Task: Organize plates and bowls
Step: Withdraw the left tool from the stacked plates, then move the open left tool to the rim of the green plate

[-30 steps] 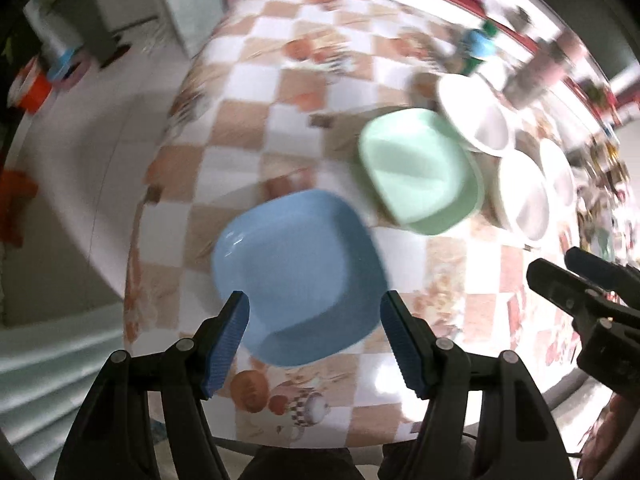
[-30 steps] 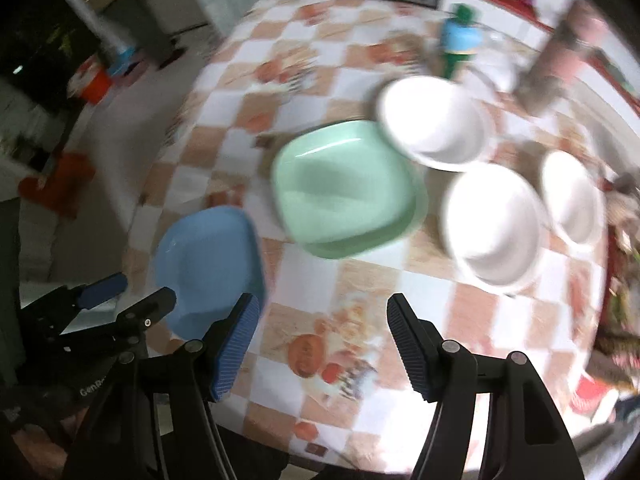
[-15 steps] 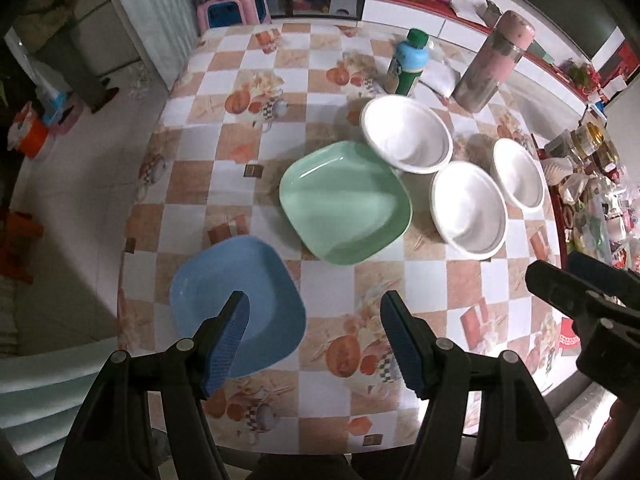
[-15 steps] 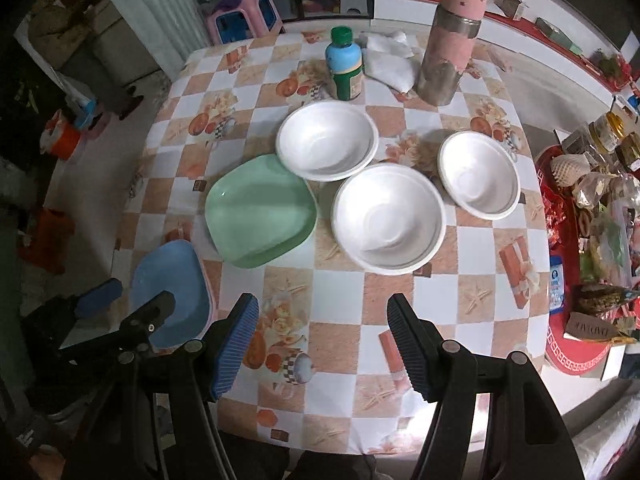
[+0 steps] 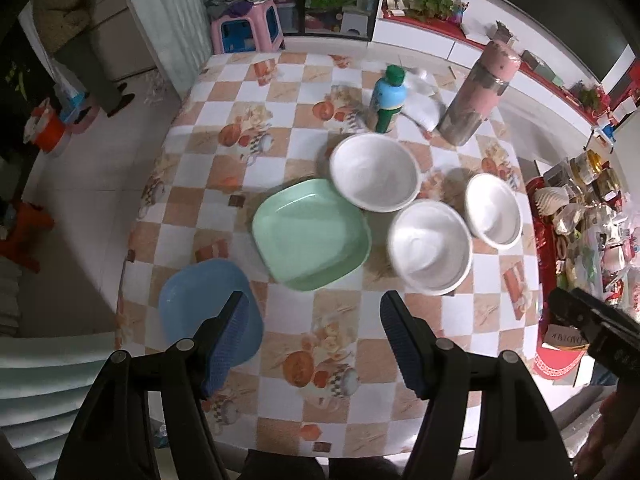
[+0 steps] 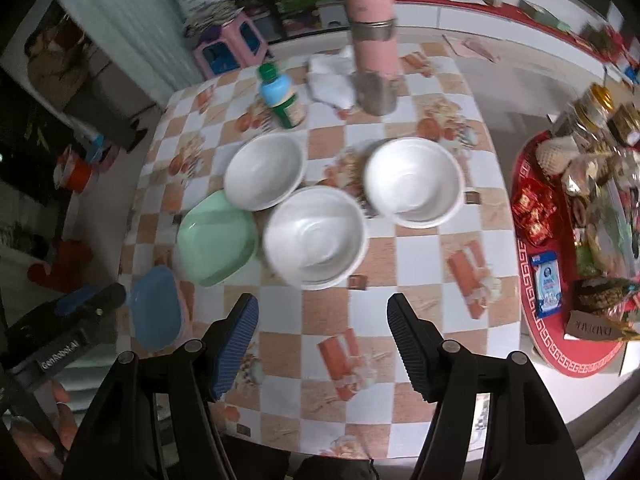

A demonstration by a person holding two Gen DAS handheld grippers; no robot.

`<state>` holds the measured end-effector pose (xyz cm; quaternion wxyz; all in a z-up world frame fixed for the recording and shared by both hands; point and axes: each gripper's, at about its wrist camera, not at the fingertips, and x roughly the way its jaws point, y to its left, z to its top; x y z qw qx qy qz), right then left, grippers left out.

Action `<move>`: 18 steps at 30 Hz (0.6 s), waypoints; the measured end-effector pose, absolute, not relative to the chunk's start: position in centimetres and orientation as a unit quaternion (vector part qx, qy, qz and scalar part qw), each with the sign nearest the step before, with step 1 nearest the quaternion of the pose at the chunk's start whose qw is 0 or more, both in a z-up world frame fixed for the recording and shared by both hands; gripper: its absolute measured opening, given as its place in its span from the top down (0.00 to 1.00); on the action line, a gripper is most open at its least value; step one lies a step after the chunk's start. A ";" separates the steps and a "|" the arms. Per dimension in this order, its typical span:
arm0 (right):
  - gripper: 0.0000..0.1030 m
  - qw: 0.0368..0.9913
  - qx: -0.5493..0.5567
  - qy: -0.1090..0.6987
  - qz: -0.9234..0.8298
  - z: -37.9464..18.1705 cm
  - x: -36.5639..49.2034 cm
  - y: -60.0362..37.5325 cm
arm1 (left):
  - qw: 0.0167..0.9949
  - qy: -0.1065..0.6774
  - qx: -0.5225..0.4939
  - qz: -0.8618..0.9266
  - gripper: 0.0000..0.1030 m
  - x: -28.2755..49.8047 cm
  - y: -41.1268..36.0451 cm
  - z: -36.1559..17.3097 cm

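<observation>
Left tool [image 5: 316, 340] spread wide, blue plate [image 5: 200, 300], green plate [image 5: 310, 234]

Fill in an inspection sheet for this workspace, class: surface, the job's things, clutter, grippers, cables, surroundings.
Surface: table under a checkered orange-and-white cloth.
Job's things: blue plate at the near-left edge; green plate mid-table; three white bowls, far, near and right, all unstacked.
Clutter: green-capped bottle, pink flask, white cloth at the far side.
Grippers: left gripper and right gripper both above the near edge, jaws open, holding nothing.
Cables: nothing seen.
Surroundings: pink stool beyond the table; red tray of packets to the right.
</observation>
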<state>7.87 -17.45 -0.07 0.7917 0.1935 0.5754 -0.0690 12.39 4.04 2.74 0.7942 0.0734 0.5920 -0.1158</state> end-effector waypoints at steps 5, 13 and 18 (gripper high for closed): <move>0.34 0.787 0.215 0.574 -0.075 -0.5 6.6 -19.4 | 0.792 0.594 0.071 -0.120 0.30 11.5 2.5 3.1; 0.34 0.789 0.201 0.579 -0.037 -0.3 6.4 -17.5 | 0.792 0.600 0.051 -0.095 0.30 11.2 3.7 3.0; 0.34 0.785 0.183 0.591 -0.011 -1.3 8.0 -15.2 | 0.788 0.608 0.031 -0.090 0.30 12.1 6.4 1.4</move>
